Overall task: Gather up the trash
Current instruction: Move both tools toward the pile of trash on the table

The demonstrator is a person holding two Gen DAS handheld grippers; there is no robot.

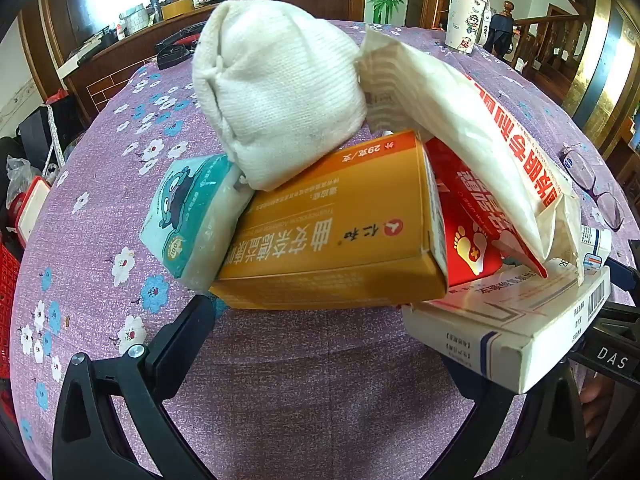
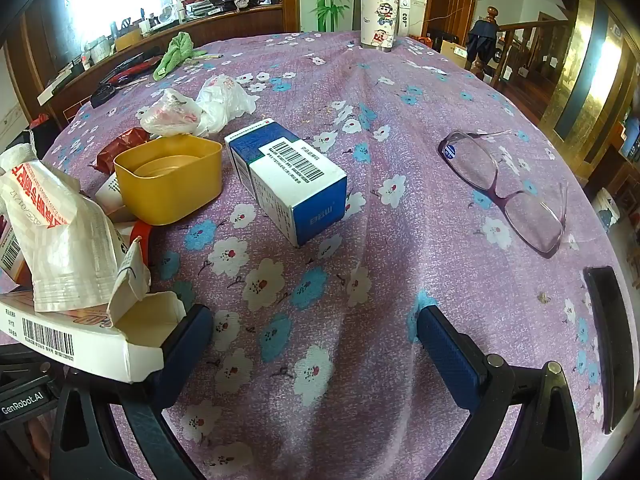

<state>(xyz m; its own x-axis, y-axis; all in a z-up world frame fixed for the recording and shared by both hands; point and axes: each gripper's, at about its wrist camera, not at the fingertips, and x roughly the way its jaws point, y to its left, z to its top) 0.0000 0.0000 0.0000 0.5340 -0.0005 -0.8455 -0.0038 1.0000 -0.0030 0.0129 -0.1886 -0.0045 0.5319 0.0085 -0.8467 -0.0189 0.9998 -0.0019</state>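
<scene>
Both tools are released and grasp nothing. The left tool (image 1: 324,344) faces a pile on the desk (image 1: 100,184): a white sock (image 1: 276,92) on an orange box (image 1: 340,232). The right tool (image 2: 316,332) is just before a blue box (image 2: 288,176); glasses (image 2: 508,188) lie further right.

From my left camera, the white box (image 1: 508,332) hides the left gripper's (image 1: 332,344) right finger. The red box (image 1: 464,216) sits mostly buried under the white pouch (image 1: 472,136). On my right camera, a dark flat thing (image 2: 608,344) is cut by the edge; I can't identify it.
</scene>
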